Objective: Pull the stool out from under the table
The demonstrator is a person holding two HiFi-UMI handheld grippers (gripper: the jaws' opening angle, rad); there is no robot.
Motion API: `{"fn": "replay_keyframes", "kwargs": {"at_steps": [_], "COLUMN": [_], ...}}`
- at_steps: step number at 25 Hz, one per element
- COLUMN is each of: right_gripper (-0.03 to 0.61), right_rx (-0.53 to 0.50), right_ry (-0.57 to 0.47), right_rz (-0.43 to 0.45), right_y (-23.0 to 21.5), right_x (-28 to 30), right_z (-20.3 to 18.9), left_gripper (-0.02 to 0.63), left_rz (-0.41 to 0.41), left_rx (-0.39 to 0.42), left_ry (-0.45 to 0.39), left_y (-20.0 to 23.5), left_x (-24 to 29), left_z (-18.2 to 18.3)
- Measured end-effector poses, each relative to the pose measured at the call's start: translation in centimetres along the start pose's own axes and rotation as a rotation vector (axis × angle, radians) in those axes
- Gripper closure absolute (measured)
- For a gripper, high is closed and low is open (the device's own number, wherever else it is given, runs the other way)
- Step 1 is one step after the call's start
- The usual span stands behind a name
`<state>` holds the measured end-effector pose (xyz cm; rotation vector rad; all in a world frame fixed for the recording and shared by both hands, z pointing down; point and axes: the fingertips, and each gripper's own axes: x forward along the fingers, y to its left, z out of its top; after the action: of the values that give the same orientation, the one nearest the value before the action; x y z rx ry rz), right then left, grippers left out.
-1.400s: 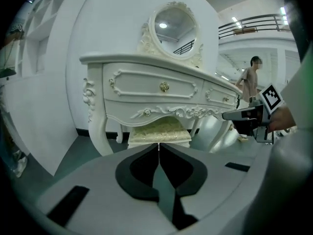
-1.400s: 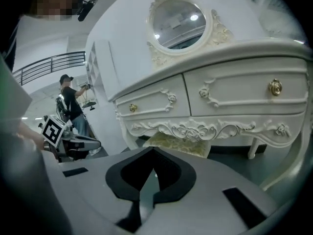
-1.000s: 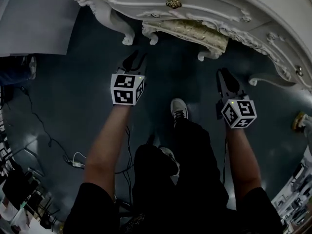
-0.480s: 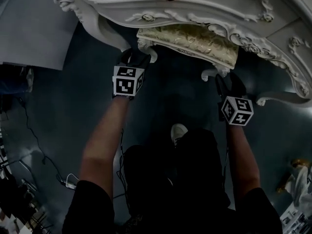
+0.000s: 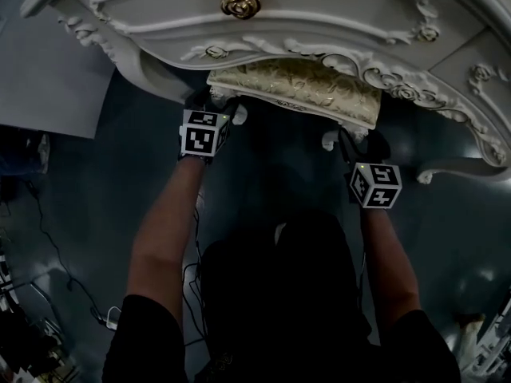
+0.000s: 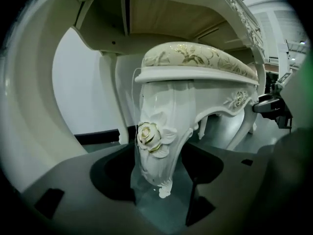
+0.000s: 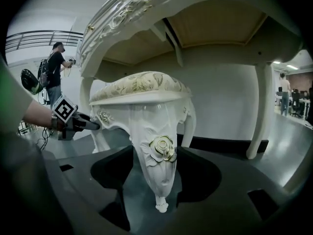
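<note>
We see one stool (image 5: 299,86) tucked under the front edge of one white counter (image 5: 335,18). We hold two claws, both down low under the counter. The left claw (image 5: 212,102) has just been opening. It is wide apart, with one stool leg (image 6: 159,146) standing between its jaws, not squeezed. The right claw (image 5: 359,144) has just been opening too, wide apart around one other leg (image 7: 159,173). Each leg has one gold rose (image 6: 148,137).
</note>
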<state>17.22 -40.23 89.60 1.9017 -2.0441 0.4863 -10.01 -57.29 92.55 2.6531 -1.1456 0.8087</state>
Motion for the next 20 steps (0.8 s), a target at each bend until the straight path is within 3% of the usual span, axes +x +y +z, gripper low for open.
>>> {"fn": "replay_keyframes", "kwargs": {"at_steps": [5, 20], "right_gripper": [0.298, 0.31], "right_rx": [-0.04, -0.034], "right_ry": [-0.003, 0.023], "right_rz": [-0.004, -0.014], "right_y": [-0.2, 0.0], "right_x": [0.2, -0.8], "right_z": [0.0, -0.8], "left_gripper": [0.322, 0.336], "left_rz": [0.002, 0.012], "left_rx": [-0.013, -0.028], "left_ry": [-0.015, 0.025], "left_y": [-0.1, -1.0], "left_x": [0.4, -1.5], "left_z": [0.6, -0.7]}}
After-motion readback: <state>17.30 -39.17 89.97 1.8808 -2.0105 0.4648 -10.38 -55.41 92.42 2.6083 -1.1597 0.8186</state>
